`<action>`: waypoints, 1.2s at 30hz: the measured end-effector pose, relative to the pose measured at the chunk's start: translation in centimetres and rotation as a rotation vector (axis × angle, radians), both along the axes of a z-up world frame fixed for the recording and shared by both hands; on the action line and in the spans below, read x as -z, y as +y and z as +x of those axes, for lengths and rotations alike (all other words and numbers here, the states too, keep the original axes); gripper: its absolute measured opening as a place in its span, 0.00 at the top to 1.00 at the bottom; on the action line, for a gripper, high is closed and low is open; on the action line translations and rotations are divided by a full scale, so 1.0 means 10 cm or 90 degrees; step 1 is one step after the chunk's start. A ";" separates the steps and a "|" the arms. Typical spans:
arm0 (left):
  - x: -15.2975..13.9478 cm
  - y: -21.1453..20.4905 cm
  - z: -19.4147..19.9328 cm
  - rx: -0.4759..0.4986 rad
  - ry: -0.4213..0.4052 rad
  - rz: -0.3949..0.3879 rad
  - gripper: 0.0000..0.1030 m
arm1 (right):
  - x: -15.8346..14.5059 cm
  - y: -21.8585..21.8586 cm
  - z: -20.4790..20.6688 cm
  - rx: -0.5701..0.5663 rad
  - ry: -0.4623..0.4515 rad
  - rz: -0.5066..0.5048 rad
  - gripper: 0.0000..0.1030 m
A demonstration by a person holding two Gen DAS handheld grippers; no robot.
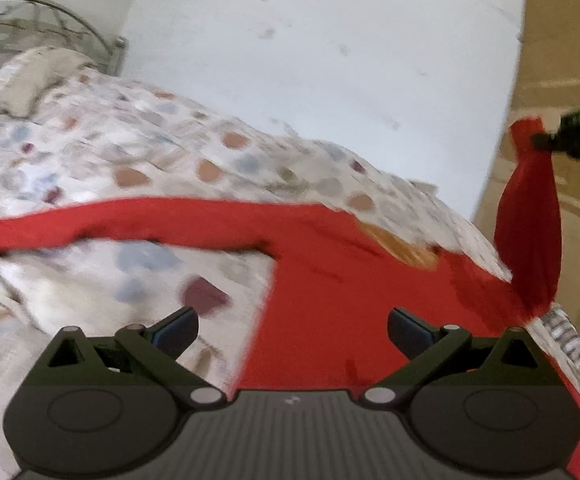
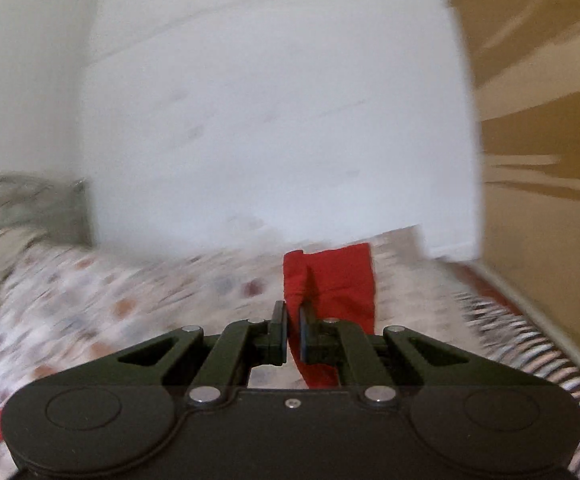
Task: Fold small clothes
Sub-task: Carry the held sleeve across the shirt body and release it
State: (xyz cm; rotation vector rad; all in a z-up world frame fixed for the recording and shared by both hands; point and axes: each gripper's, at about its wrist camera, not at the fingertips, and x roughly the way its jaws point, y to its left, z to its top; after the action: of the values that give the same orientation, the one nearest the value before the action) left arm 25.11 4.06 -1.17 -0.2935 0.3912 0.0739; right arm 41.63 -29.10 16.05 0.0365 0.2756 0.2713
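Observation:
A red long-sleeved garment point(image 1: 313, 280) lies on a bed with a dotted white bedspread point(image 1: 130, 152). One sleeve stretches left across the cover. My left gripper point(image 1: 291, 330) hovers over the garment's body, open, with nothing between its fingers. The other sleeve point(image 1: 529, 216) is pulled up at the right, its end pinched by my right gripper point(image 1: 545, 142). In the right wrist view my right gripper point(image 2: 293, 320) is shut on the red sleeve point(image 2: 329, 280), which bunches above and below the pads.
A white wall point(image 1: 309, 40) rises behind the bed. A metal bed frame point(image 1: 42, 20) stands at the far left. A wooden wardrobe point(image 1: 569, 60) fills the right side. A striped rug point(image 2: 529, 340) lies on the floor beside the bed.

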 end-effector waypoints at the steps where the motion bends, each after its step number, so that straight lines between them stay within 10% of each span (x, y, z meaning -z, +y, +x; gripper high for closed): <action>1: -0.03 0.08 -0.02 -0.012 -0.004 0.000 0.00 | 0.05 0.13 -0.03 -0.026 0.007 -0.010 0.95; 14: 0.07 0.52 -0.06 -0.087 0.023 -0.014 0.00 | 1.59 1.61 -1.02 -0.279 0.084 -0.348 0.93; 18: 0.08 0.46 -0.01 -0.081 0.019 -0.016 0.00 | 1.70 1.56 -1.20 -0.288 0.087 -0.342 0.77; 29: 0.21 -0.09 0.56 0.052 0.038 -0.010 0.00 | 1.52 0.67 -1.25 -0.150 0.085 -0.281 0.01; 36: 0.57 -0.29 0.71 0.059 0.089 0.024 0.00 | 1.52 -0.08 -1.07 0.036 0.097 -0.231 0.01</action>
State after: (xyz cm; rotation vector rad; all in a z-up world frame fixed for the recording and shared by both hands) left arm 32.26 1.21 -6.87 -0.2338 0.5418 0.0101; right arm 30.97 -29.90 0.89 -0.2947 0.4708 0.1596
